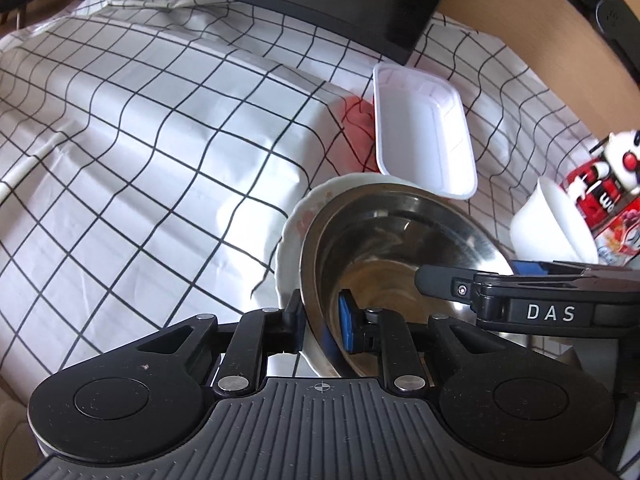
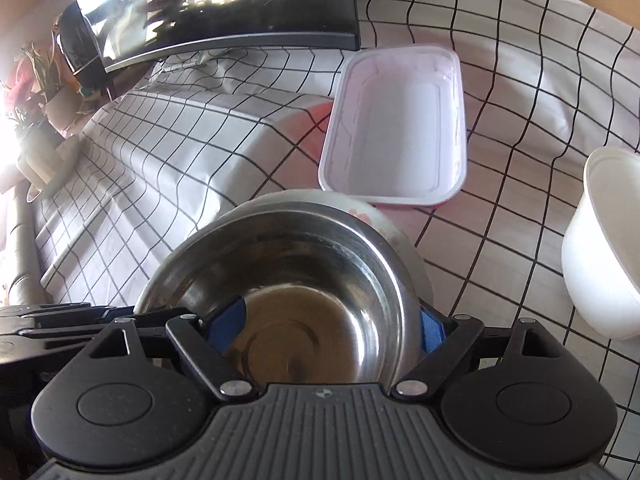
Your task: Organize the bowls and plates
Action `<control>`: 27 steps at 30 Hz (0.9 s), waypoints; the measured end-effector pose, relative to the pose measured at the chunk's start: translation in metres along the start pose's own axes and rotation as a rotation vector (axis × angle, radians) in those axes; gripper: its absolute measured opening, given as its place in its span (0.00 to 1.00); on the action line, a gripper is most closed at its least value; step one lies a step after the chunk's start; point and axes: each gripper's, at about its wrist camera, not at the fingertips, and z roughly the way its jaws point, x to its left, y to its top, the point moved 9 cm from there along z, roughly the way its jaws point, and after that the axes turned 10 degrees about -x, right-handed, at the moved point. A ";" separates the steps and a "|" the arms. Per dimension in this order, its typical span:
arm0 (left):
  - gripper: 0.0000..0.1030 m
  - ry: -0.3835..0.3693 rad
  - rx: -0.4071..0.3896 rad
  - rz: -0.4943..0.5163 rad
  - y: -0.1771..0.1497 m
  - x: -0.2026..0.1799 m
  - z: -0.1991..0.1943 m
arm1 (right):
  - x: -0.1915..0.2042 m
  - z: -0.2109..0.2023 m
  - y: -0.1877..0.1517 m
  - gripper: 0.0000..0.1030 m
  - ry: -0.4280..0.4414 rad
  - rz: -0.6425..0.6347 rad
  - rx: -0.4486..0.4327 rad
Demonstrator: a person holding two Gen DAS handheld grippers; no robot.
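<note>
Presently, steel bowl (image 2: pixel 312 292) nested on floral plate (image 1: pixel 292 228), just before white tray (image 2: pixel 396 128): left tool (image 1: pixel 320 316) pinches the near-left rim, right tool (image 2: pixel 332 328) straddles the bowl, spread wide.

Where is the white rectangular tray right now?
The white rectangular tray lies on the checked tablecloth, just beyond the steel bowl, below the dark monitor.
</note>
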 end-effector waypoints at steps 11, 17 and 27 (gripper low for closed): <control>0.24 0.029 -0.053 0.046 0.014 0.008 0.001 | -0.021 -0.002 -0.007 0.96 -0.080 0.033 -0.046; 0.29 -0.009 -0.021 -0.020 0.020 0.021 0.003 | -0.028 0.005 -0.012 0.96 -0.059 0.095 -0.022; 0.34 -0.078 0.112 -0.057 0.040 0.025 0.038 | -0.024 0.022 -0.028 0.96 0.008 0.303 0.002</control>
